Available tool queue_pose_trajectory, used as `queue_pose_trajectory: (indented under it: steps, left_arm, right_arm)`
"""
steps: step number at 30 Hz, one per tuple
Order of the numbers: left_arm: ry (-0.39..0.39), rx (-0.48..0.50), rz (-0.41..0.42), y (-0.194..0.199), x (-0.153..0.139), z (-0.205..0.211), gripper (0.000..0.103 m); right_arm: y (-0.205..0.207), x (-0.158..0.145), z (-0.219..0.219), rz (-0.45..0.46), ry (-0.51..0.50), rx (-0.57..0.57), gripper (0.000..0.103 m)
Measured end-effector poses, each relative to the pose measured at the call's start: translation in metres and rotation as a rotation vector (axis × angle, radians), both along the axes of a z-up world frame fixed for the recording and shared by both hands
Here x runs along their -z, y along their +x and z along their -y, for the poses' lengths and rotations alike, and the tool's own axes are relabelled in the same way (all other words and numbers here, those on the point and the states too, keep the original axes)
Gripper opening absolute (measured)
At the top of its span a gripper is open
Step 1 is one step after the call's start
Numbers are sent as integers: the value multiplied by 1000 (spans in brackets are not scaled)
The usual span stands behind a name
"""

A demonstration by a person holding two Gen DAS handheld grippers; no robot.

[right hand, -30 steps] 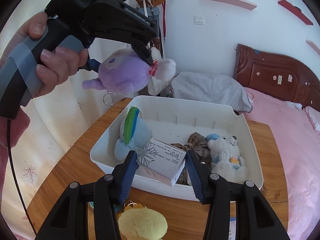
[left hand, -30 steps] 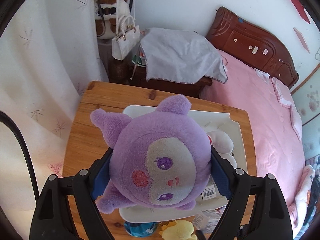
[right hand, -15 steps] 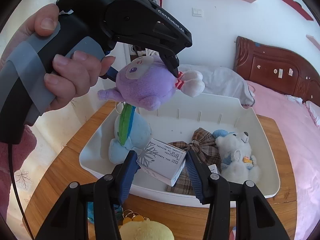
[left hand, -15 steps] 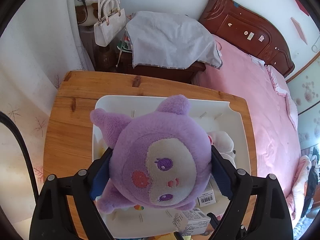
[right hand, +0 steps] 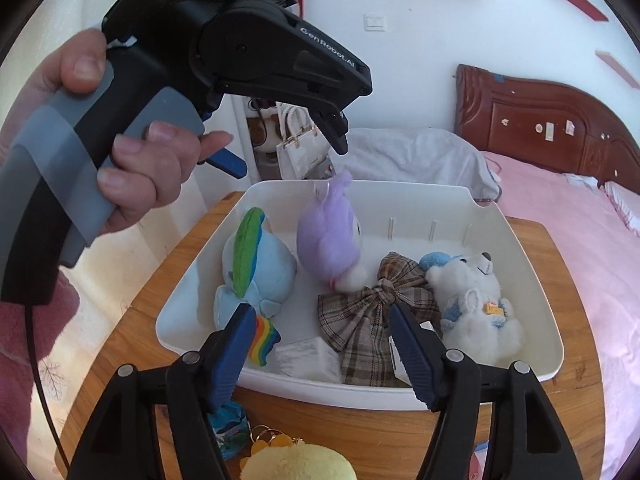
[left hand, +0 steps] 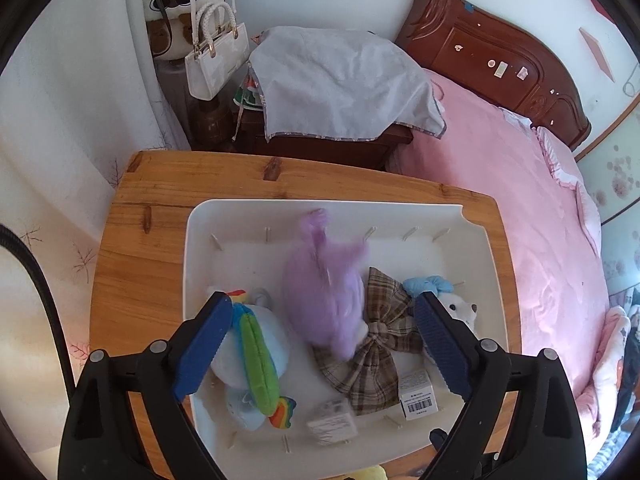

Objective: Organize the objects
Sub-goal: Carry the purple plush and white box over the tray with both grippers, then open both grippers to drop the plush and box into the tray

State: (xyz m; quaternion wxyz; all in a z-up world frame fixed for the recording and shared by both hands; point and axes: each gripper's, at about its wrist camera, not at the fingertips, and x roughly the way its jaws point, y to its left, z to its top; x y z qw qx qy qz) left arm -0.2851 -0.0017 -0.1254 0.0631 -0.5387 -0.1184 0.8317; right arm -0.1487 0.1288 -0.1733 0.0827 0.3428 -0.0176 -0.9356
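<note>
Two grippers hang over a white tray [right hand: 516,240] that sits on the wooden worktop [left hand: 132,264]. The left gripper [left hand: 320,352], gripped by a hand [right hand: 132,152], has its jaws spread wide and empty; they have just been opening. Below them the purple plush [left hand: 320,296] is in the tray, blurred in the left wrist view, so I cannot tell whether it has come to rest. It lies between the blue plush with a rainbow mane [right hand: 256,264] and a plaid bow [right hand: 376,308], and seems to touch both. A white bear [right hand: 476,312] sits at the right end of the tray, just beside the bow.

The right gripper [right hand: 320,352] stands over the near rim of the tray, and its jaws have just been opening too. Nothing is pressed between its pads. A small white box [right hand: 304,356] lies in the tray below and between them, next to the bow. A second box with a barcode [left hand: 416,396] lies near the bear. On the worktop in front of the tray a yellow plush [right hand: 300,460] shows at the bottom edge.
</note>
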Motion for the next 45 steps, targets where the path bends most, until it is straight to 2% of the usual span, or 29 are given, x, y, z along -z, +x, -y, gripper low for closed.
queue_pose_trajectory:
  steps: [3, 8, 12, 15, 17, 25, 34, 39, 45]
  left_arm:
    - [14, -1, -2, 2, -2, -3, 94]
    - [-2, 22, -41, 10, -9, -16, 93]
    - [-3, 3, -69, 23, -13, -26, 93]
    - [-9, -33, -81, 33, -16, -32, 93]
    - [-17, -61, -92, 41, -18, -35, 93]
    - [-68, -229, -138, 76, -34, -44, 93]
    - [-175, -362, -139, 115, -40, -48, 93]
    - [-157, -403, -179, 137, -38, -47, 93]
    - [-128, -399, -245, 156, -34, -51, 93]
  right_arm:
    - [5, -3, -8, -13, -36, 24, 76]
    - [14, -5, -21, -29, -43, 42, 76]
    - [23, -6, -36, -25, -49, 43, 76]
    - [33, -10, -49, -27, -48, 40, 76]
    - [41, -12, -59, -42, -60, 31, 80]
    - [70, -17, -95, -51, -42, -46, 80]
    - [86, -17, -136, -10, -18, -117, 80]
    - [86, -11, -148, 17, 12, -147, 80]
    - [83, 8, -152, 69, 38, -179, 80]
